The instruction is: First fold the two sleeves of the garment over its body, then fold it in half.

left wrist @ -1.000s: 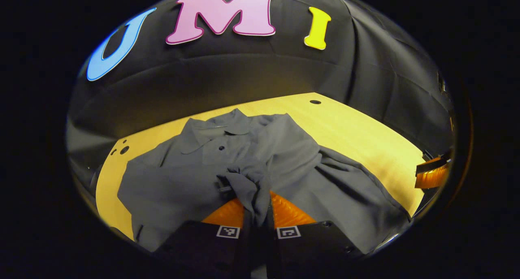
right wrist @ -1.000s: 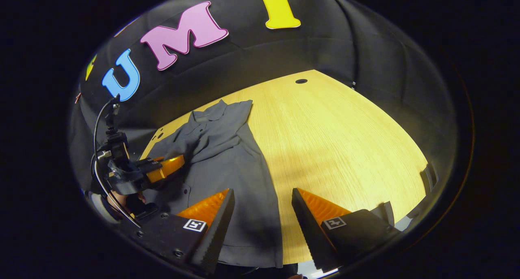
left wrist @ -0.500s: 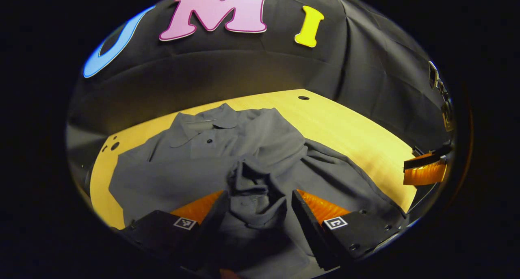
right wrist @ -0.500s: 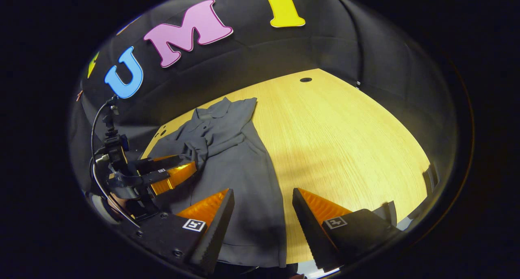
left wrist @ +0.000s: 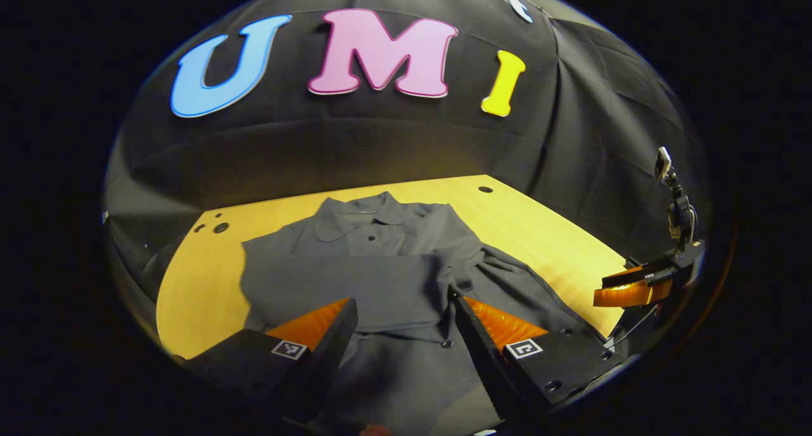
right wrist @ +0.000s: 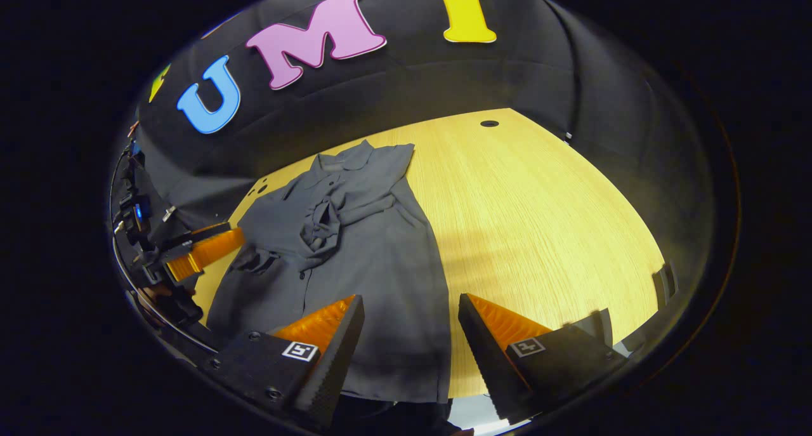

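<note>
Table: your pale yellow wood-grain table [right wrist: 539, 207] carries the whole job, with small round holes near its far edge and far left corner.
Garment: your dark grey collared button-front shirt [right wrist: 355, 233] lies flat on the table's left half, collar toward the booth wall, hem at the near edge.
Sleeves: one grey sleeve [left wrist: 355, 284] lies folded across the chest; in the right gripper view a bunched grey fold [right wrist: 320, 223] sits mid-chest, though which sleeve it belongs to is hard to tell from that angle.
Left gripper: your left gripper [left wrist: 403, 334] hangs over the shirt's lower front with its fingers spread wide, grasping nothing; it also shows beside the shirt's left edge [right wrist: 203, 252].
Right gripper: your right gripper [right wrist: 409, 341] hovers over the hem near the shirt's right edge, fingers wide apart, nothing between them.
</note>
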Motion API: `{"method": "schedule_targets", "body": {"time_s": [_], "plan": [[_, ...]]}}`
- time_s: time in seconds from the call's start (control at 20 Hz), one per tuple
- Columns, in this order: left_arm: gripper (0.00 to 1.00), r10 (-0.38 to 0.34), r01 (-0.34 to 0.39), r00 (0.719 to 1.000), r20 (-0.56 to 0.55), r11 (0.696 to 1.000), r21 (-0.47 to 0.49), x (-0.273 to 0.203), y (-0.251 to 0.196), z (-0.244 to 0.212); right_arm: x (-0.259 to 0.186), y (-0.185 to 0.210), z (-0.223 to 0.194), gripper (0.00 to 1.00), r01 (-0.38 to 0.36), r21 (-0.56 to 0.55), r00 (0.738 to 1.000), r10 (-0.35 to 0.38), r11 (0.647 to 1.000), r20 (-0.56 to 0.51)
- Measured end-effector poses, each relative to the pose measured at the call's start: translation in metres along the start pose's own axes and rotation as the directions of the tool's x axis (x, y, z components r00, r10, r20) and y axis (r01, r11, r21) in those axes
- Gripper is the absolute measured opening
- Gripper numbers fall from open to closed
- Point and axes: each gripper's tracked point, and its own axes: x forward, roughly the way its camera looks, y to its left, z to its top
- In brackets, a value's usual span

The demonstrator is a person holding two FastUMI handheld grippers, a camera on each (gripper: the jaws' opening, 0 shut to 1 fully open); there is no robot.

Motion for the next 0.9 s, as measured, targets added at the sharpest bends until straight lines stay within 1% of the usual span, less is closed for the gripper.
{"method": "schedule_targets", "body": {"time_s": [0.2,0.35,0.45,0.55,0.65,0.75,0.9], "plan": [[0.99,0.086,-0.09,0.995,-0.05,0.993,-0.073,-0.053,0.041,-0.036,-0.011,0.003,-0.028,0.95,0.009,-0.019,0.999,-0.01,1.0,-0.053],[0.99,0.162,-0.173,0.979,-0.125,0.982,-0.082,-0.083,0.073,-0.077,-0.016,0.007,-0.049,0.96,0.025,-0.037,0.996,-0.029,0.999,-0.086],[0.99,0.191,-0.207,0.968,-0.162,0.974,-0.09,-0.098,0.088,-0.099,-0.015,0.009,-0.06,0.96,0.038,-0.055,0.993,-0.043,0.998,-0.106],[0.99,0.198,-0.217,0.961,-0.195,0.973,-0.083,-0.108,0.097,-0.118,-0.014,0.014,-0.068,0.96,0.045,-0.066,0.992,-0.053,0.997,-0.118],[0.99,0.191,-0.213,0.953,-0.234,0.974,-0.074,-0.113,0.103,-0.141,-0.009,0.014,-0.078,0.96,0.063,-0.081,0.988,-0.073,0.995,-0.138],[0.99,0.185,-0.218,0.939,-0.29,0.972,-0.087,-0.116,0.111,-0.167,-0.006,0.014,-0.087,0.96,0.079,-0.091,0.983,-0.093,0.993,-0.158],[0.99,0.188,-0.246,0.913,-0.362,0.962,-0.122,-0.114,0.122,-0.196,-0.001,0.013,-0.099,0.96,0.093,-0.107,0.978,-0.111,0.99,-0.179]]}}
